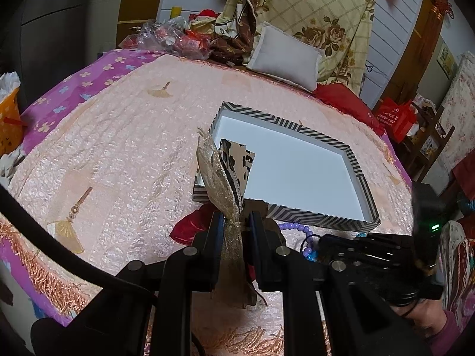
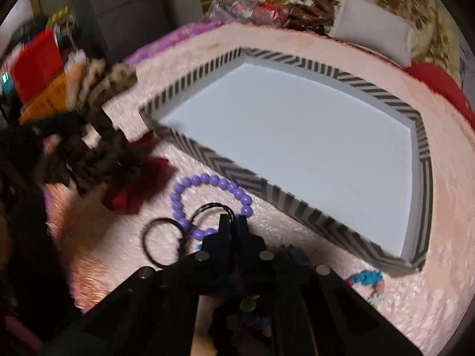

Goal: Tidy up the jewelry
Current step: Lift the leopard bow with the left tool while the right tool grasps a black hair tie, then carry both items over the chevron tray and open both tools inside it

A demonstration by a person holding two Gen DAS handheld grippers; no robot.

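1. We see the left gripper (image 1: 234, 225) pinching the knotted middle of a gold mesh bow hair clip (image 1: 221, 175); its leopard-print ribbon tail sticks up at 12 o'clock from the jaws, over the near-left corner of the tray.
2. The chevron-striped tray (image 1: 332, 216) lies flat on the bed, on a peach quilted bedspread (image 1: 118, 154); its white floor is bare.
3. In the right wrist view, the right gripper (image 2: 234, 222) has its jaws pressed together. A thin black hair tie (image 2: 207, 209) loops just at its tips; we cannot tell whether it is caught.
4. The purple bead bracelet (image 2: 213, 181) lies on the bedspread at 12 o'clock from the right gripper, just beside the tray's near wall.
5. A second black hair tie (image 2: 161, 243) lies at 9 o'clock from the right gripper, touching the bracelet's edge.
6. A dark red scrunchie (image 2: 136, 190) sits at 10 o'clock, near the tray's corner.
7. Small blue trinket (image 2: 366, 277) at 3 o'clock, too blurred to name.
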